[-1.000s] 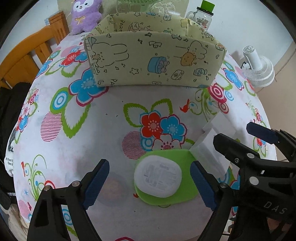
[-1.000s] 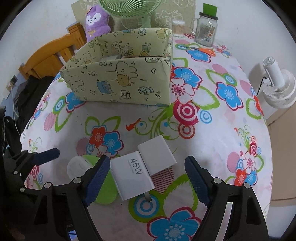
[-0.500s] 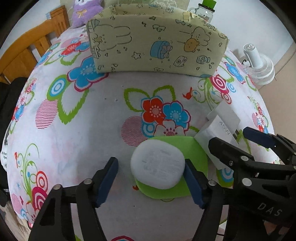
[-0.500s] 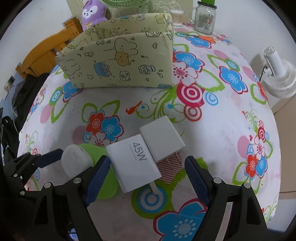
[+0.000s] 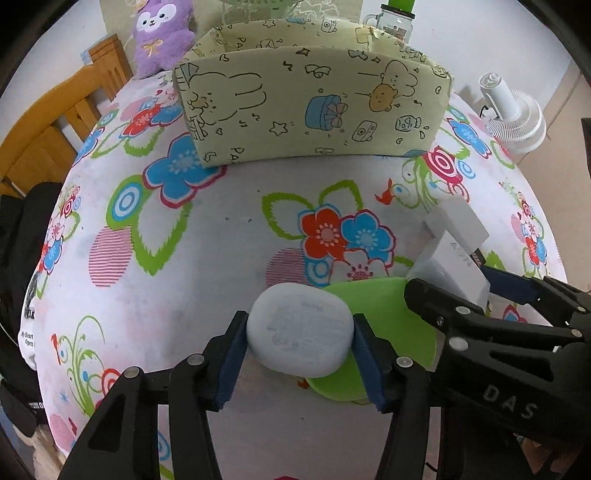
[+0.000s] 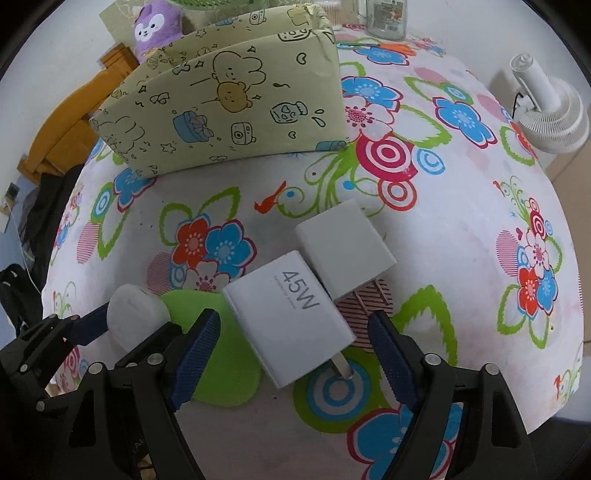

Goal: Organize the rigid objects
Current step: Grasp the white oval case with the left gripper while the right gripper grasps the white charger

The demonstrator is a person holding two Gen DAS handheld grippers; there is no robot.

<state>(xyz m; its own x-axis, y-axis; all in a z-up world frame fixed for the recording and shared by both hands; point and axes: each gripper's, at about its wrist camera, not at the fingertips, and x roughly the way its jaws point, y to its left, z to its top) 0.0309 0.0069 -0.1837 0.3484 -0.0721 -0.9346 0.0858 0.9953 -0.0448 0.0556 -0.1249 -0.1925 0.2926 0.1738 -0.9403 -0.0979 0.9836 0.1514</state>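
Note:
A white rounded case rests on a green disc on the flowered tablecloth. My left gripper points steeply down, its jaws closing, and both blue pads touch the case's sides. To the right lie a white 45W charger and a second white charger, side by side. My right gripper straddles the 45W charger with its jaws closing; the pads stand clear of it on both sides. The case and the left gripper show at the lower left of the right wrist view.
A yellow-green cartoon-print box stands open-topped at the back of the table. Behind it are a purple plush toy and a glass jar. A white fan stands off the right edge, a wooden chair at the left.
The left jaws have narrowed from wide apart until the pads meet the white case. The right gripper has sunk towards the 45W charger and its jaws have come in a little.

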